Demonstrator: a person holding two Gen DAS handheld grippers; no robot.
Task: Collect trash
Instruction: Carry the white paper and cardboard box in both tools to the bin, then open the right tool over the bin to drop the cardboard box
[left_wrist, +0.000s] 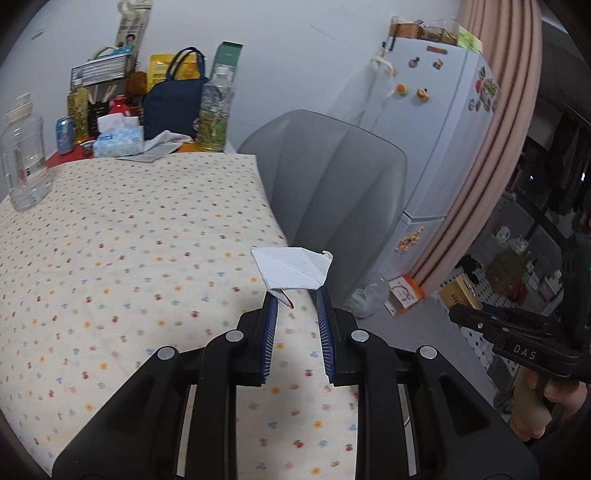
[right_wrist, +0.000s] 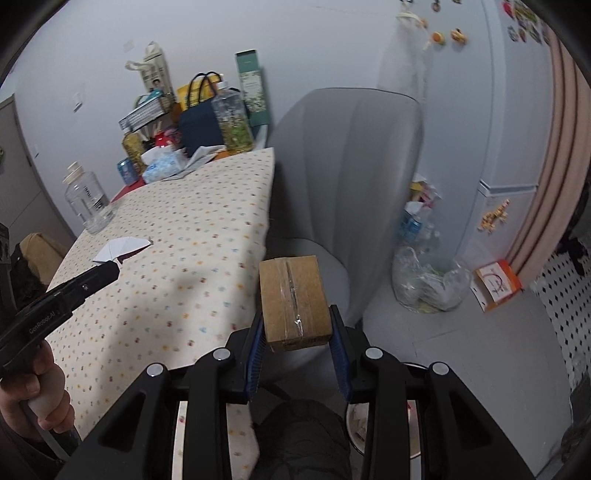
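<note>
a folded white paper scrap (left_wrist: 291, 269) sits at the centre of the left wrist view, pinched at its lower edge between the blue pads of the left hand-held gripper (left_wrist: 295, 295), with a small red mark showing under the fold; in the right wrist view the same scrap appears at the left edge, above the table. a small cardboard box (right_wrist: 293, 302), sealed with clear tape along its top, sits at the centre of the right wrist view, clamped on both sides by the pads of the right hand-held gripper (right_wrist: 297, 328), in front of the grey chair (right_wrist: 343, 166) just right of the table. a hand (right_wrist: 33, 402) grips the left tool's handle at the lower left of that view. the table (left_wrist: 122, 251), covered by a cream cloth with small flower prints, fills the left half of both views. a clear glass jar (left_wrist: 24, 162) stands at its left edge, and at the far end are a tissue box (left_wrist: 118, 142), a dark tote bag (left_wrist: 173, 107) and a tall plastic bottle (left_wrist: 218, 110). on the floor at the right of the right wrist view lies a clear plastic bag of trash (right_wrist: 428, 284) beside an orange-and-white box (right_wrist: 496, 284), near the white fridge (left_wrist: 436, 122) with magnets and the pink curtain (left_wrist: 506, 110).
</note>
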